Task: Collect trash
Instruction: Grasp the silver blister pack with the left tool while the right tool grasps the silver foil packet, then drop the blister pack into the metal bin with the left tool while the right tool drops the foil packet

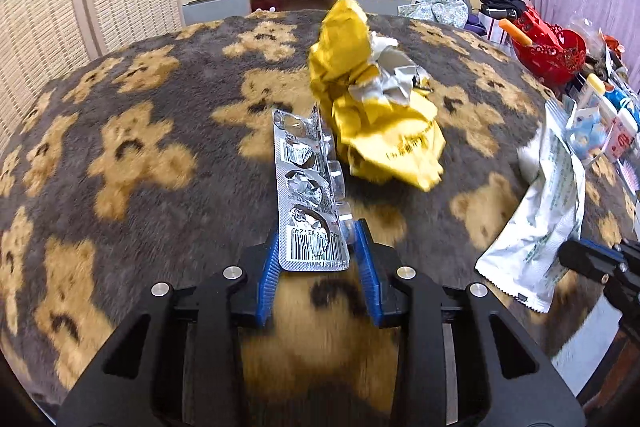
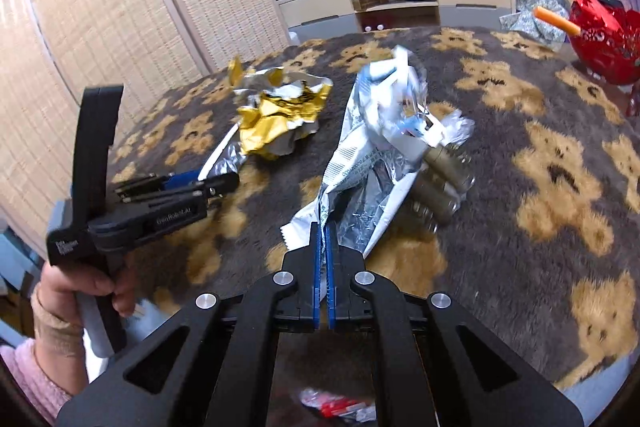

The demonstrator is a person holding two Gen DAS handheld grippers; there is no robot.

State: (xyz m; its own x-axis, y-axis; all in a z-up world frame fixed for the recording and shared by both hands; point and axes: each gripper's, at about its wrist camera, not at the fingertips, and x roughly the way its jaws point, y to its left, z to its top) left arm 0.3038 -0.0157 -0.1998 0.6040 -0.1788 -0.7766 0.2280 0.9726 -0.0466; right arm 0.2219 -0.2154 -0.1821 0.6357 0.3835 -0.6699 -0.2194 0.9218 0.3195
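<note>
On the bear-print surface (image 1: 132,155), left gripper (image 1: 318,251) jaws pinch blister pack (image 1: 308,187); right gripper (image 2: 323,243) jaws clamp white pouch (image 2: 360,163) for collection.

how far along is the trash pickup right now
Nothing looks binned yet. In hand: the left tool has a pill strip between its pads; the right tool is shut on a white wrapper. Left: the yellow wrapper on the blanket.

The right claw (image 1: 600,263) is cut off by the left wrist view's right edge, and the print on the white pouch (image 2: 360,163) is too blurred to read.
</note>
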